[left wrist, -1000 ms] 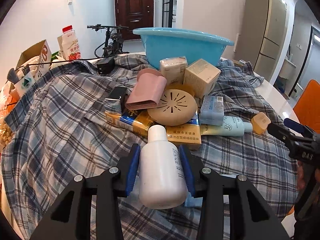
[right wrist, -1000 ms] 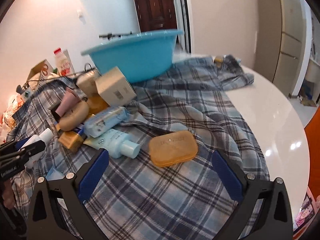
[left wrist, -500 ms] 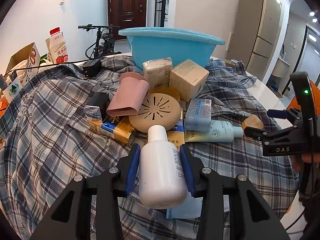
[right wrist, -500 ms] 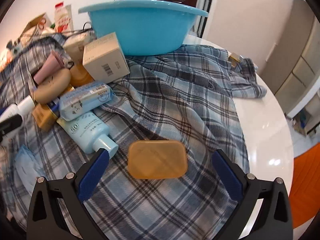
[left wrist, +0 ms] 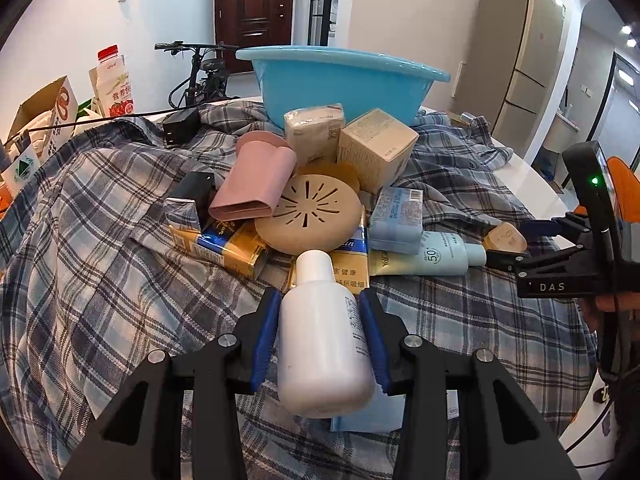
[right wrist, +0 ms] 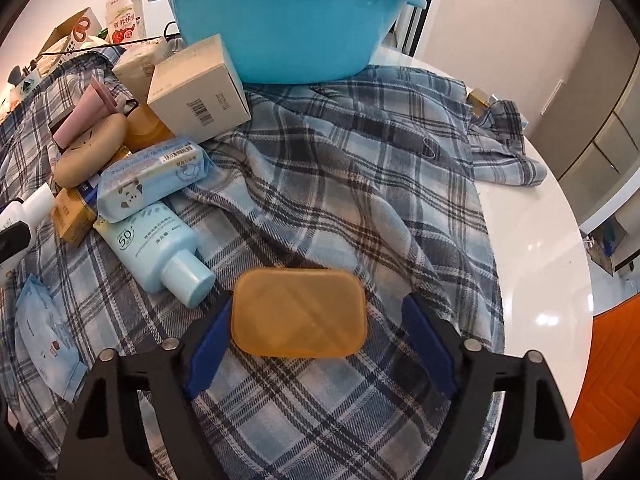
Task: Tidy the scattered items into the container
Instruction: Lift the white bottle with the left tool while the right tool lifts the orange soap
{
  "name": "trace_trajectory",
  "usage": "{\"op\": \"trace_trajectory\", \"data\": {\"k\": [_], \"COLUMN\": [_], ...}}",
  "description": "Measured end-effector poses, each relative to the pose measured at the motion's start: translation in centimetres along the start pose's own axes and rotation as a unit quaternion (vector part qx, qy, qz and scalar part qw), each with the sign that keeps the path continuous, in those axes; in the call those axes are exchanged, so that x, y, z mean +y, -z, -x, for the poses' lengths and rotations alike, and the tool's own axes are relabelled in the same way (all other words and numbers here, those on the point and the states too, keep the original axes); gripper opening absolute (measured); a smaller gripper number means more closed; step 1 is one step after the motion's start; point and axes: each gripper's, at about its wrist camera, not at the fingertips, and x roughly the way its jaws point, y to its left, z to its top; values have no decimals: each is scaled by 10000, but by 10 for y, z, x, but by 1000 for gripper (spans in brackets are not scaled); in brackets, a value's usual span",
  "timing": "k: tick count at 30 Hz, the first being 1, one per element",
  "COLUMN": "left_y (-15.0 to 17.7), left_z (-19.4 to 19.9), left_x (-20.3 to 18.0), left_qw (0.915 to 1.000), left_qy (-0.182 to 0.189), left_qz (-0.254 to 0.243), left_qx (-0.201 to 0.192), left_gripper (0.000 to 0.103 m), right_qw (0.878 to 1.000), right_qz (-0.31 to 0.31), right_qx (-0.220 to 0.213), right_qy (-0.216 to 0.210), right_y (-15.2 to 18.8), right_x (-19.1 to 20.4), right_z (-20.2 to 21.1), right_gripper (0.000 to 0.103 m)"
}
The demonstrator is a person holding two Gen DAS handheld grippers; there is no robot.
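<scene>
My left gripper [left wrist: 322,330] is shut on a white bottle [left wrist: 324,340], held above the plaid cloth. A blue basin [left wrist: 340,80] stands at the back, also in the right wrist view [right wrist: 288,16]. My right gripper [right wrist: 316,336] is open, its fingers on either side of an orange soap box [right wrist: 298,312] lying on the cloth; a gap shows on the right side. It also appears in the left wrist view [left wrist: 516,240] around the soap box [left wrist: 504,237]. A pile lies before the basin: pink cup [left wrist: 252,184], tan disc [left wrist: 308,216], sunscreen tube [right wrist: 156,248], wipes pack [right wrist: 152,176], cardboard box [right wrist: 196,92].
A plaid shirt [right wrist: 360,168] covers a round white table [right wrist: 536,232]. A flat blue packet [right wrist: 44,336] lies at the front left. A milk bottle [left wrist: 114,80] and open cartons [left wrist: 40,116] stand at the far left. An orange chair [right wrist: 608,376] is at the right.
My right gripper has moved forward and lower so that its open fingers now flank the orange soap box, and they have narrowed. My left gripper keeps holding the white bottle, nearly still.
</scene>
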Motion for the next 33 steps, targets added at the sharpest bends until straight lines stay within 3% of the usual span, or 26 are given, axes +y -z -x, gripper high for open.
{"op": "trace_trajectory", "data": {"k": [5,14,33], "left_y": [1,1,6], "left_z": [0,-1,7], "left_x": [-3,-3,-17], "left_qw": [10000,10000,9998], "left_qy": [5,-16,66], "left_qz": [-64,-44,-180], "left_qx": [31,46,21], "left_gripper": [43,43,43], "right_qw": [9995,9986,9946], "right_qz": [-191,-251,-286], "right_qx": [5,-436,-967], "right_qy": [-238,133,244], "right_y": [-2,12,31], "right_x": [-3,8,42], "right_z": [0,22,60], "right_gripper": [61,61,60]}}
